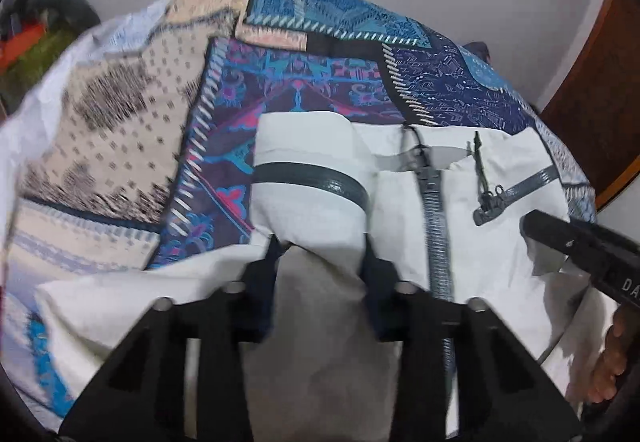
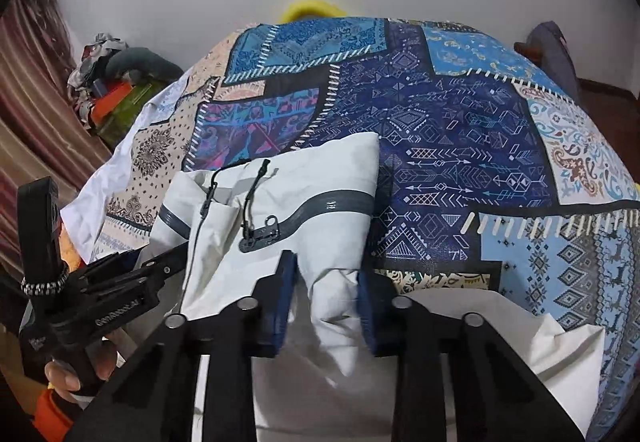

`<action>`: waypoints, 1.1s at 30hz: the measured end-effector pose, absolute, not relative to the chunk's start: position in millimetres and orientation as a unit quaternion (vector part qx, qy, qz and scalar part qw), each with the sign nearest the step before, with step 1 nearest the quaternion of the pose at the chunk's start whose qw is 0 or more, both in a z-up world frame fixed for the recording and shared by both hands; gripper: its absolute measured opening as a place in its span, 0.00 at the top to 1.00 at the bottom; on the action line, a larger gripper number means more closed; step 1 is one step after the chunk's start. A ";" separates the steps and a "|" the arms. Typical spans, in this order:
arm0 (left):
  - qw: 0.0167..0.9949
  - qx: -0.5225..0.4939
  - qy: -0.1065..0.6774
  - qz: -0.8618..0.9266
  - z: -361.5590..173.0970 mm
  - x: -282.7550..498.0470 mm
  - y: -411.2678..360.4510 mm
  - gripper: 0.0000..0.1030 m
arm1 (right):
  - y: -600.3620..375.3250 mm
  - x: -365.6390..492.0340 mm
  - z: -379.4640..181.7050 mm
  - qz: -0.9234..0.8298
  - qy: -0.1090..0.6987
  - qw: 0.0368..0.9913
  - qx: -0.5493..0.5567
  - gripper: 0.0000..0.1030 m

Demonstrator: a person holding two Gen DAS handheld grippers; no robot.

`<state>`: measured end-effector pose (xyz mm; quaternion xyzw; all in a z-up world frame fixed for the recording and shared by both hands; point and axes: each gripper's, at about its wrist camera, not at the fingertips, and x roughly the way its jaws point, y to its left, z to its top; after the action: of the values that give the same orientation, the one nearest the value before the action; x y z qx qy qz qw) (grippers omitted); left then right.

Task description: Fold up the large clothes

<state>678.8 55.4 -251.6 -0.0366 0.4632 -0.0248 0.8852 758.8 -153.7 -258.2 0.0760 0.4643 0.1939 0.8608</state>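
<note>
Jacket (image 2: 280,210) lies on the bedspread (image 2: 460,146), near the bed's close edge, zipper (image 1: 434,218) running toward me. My left gripper (image 1: 320,266) sits on its left part, my right gripper (image 2: 326,282) on its right, each with a fold of cloth between the fingers (image 2: 286,282). Pile of things (image 2: 116,90) on the floor left of the bed; wall behind.

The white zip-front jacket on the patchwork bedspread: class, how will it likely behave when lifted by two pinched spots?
The white zip-front jacket is probably floppy: it bunches in folds between each tool's pads. It seems light and thin. Its dark zipper may stiffen the middle slightly.
</note>
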 end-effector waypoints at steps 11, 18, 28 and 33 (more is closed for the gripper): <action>0.915 -0.026 0.393 -0.085 -180.1 587.0 71.2 0.77 | -155.7 667.7 -195.5 0.264 0.394 0.880 0.023 0.85; 0.912 -0.006 0.398 -0.102 -165.5 515.6 71.4 0.75 | -160.3 598.7 -168.7 0.302 0.375 0.876 0.036 0.85; 0.872 -0.040 0.472 -0.125 -199.4 430.7 68.9 0.53 | -162.5 508.0 -180.9 0.314 0.408 0.857 0.025 0.85; 0.852 0.020 0.512 -0.108 -230.9 389.8 56.9 0.53 | -169.3 476.7 -207.4 0.296 0.443 0.846 0.010 0.84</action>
<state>389.8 56.9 -230.9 0.0205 0.5124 -0.1083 0.8517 476.7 -169.3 -207.4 0.0100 0.4425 0.2960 0.8464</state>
